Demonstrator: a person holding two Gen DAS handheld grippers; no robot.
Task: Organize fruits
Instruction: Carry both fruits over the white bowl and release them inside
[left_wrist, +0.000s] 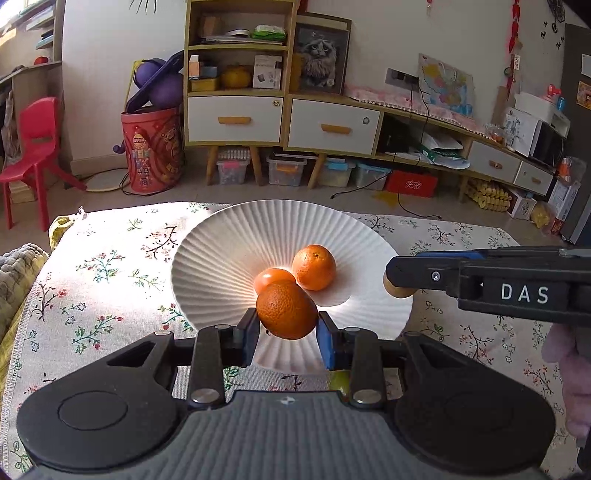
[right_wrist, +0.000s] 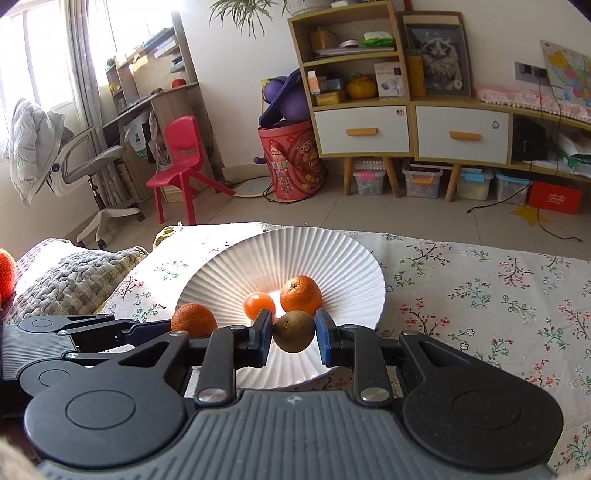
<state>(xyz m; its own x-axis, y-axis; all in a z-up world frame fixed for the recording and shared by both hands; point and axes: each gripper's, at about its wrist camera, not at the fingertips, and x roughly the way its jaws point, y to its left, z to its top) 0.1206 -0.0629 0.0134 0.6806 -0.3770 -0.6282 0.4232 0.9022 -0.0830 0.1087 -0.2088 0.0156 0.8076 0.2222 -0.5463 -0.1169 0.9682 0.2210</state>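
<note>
**A:** How many fruits, counting from the nearest?

**B:** Four that I can see. Nearest, one rough-skinned orange (left_wrist: 286, 311) is clenched between the blue pads (left_wrist: 328, 345) of the left gripper (left_wrist: 286, 334), held above the near rim of the plate. One brown kiwi (right_wrist: 294, 331) is gripped likewise in the right gripper (right_wrist: 293, 338), also over the near rim, at about 6 o'clock on the plate.

**A:** And resting in the dish?

**B:** Two. A smooth red-orange tomato-like fruit (left_wrist: 272, 280) lies near the centre, and a second orange (left_wrist: 314, 267) touches it at about 2 o'clock. So that is two oranges, one kiwi, one small red fruit (I can't tell its kind for certain).

**A:** The container itself?

**B:** One white ribbed plate (left_wrist: 221, 251), sitting on a floral tablecloth (left_wrist: 103, 266). In the left wrist view the right gripper comes in at 3 o'clock, its kiwi showing just at the tip.

**A:** Farther off?

**B:** One red plastic chair (right_wrist: 181, 158) at 10 o'clock, one red printed bucket (right_wrist: 291, 162) at 12, and behind it a wooden cabinet (right_wrist: 360, 122) with white drawers, clear storage boxes beneath.
</note>
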